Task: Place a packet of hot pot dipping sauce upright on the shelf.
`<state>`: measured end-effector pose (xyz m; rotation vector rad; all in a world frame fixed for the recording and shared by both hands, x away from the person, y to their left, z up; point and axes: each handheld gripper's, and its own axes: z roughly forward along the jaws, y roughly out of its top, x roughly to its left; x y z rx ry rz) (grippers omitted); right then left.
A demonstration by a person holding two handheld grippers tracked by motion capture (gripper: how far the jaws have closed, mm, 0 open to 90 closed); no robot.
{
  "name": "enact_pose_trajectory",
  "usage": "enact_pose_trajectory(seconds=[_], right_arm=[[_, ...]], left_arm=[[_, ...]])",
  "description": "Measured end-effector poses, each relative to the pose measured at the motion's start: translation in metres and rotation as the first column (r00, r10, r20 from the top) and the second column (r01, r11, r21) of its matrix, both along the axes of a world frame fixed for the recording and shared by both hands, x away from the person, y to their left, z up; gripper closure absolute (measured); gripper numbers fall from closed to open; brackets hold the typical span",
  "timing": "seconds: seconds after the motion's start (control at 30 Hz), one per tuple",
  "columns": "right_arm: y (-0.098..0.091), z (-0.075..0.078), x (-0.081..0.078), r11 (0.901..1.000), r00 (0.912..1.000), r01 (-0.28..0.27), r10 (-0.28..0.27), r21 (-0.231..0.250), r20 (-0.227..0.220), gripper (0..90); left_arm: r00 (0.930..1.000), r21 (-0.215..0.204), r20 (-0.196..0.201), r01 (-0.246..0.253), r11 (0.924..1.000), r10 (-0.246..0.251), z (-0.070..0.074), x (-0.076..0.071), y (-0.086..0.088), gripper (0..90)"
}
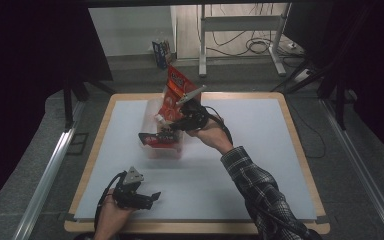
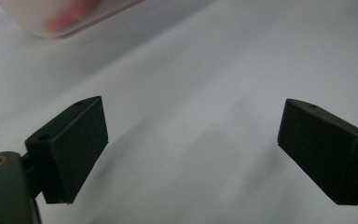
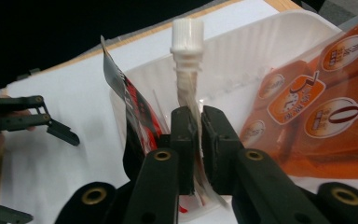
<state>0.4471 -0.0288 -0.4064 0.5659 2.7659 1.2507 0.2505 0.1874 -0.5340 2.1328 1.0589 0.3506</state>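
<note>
Resting low at the near edge of the table, the left gripper (image 1: 147, 197) sits with its jaws spread wide and nothing between them; in the left gripper view only bare white sheet lies under its pads (image 2: 77, 147). It looks idle, waiting its turn.

Farther in, the right gripper (image 3: 199, 122) has its jaws pinched on the neck of a white spouted pouch (image 3: 187, 60), just below the ribbed screw cap, with the pouch standing upright inside a translucent plastic tub (image 1: 152, 147). To my eye this is the packing step: the pouch is being set down into the tub among the other packets. A dark red-and-black sachet (image 3: 131, 106) stands on edge against the tub's wall to one side, and a large orange snack bag (image 1: 176, 89) leans up out of the tub's far side. The next move, I would judge, calls for letting go cleanly so the pouch stays propped rather than flopping over, then backing the right gripper out without snagging the sachet or the bag.

Beneath it all is a white mat (image 1: 260, 130) on a light wooden tabletop (image 1: 300, 145). Beyond the table lies grey carpet, a metal desk frame (image 1: 240, 30) with loose cables (image 1: 257, 47) on the floor, and a small blue box (image 1: 161, 52) by the wall.
</note>
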Motion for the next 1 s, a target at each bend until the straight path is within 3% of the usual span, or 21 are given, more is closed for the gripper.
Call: enact_pose_trajectory(seconds=[0.33,0.6,1.0], right_arm=[[0.0002,0.0021,-0.0022,0.9999,0.9992,0.013,-0.014,0.006,0.038,66.9],[-0.0012,0.0037,-0.0041,0.9996,0.9965,0.029,-0.028,-0.007,0.078,49.7],[-0.0075,0.0069,-0.0059,0.9985,0.9951,0.055,-0.054,-0.001,0.083,33.1]], left_arm=[[1.0,-0.008,0.002,0.0,1.0,0.0,0.0004,0.0,0.0003,8.2],[1.0,-0.018,0.008,0.005,0.9998,-0.005,0.001,-0.0003,0.0003,7.8],[0.9996,-0.023,0.026,0.014,0.9996,-0.013,0.0023,-0.0008,-0.0001,4.4]])
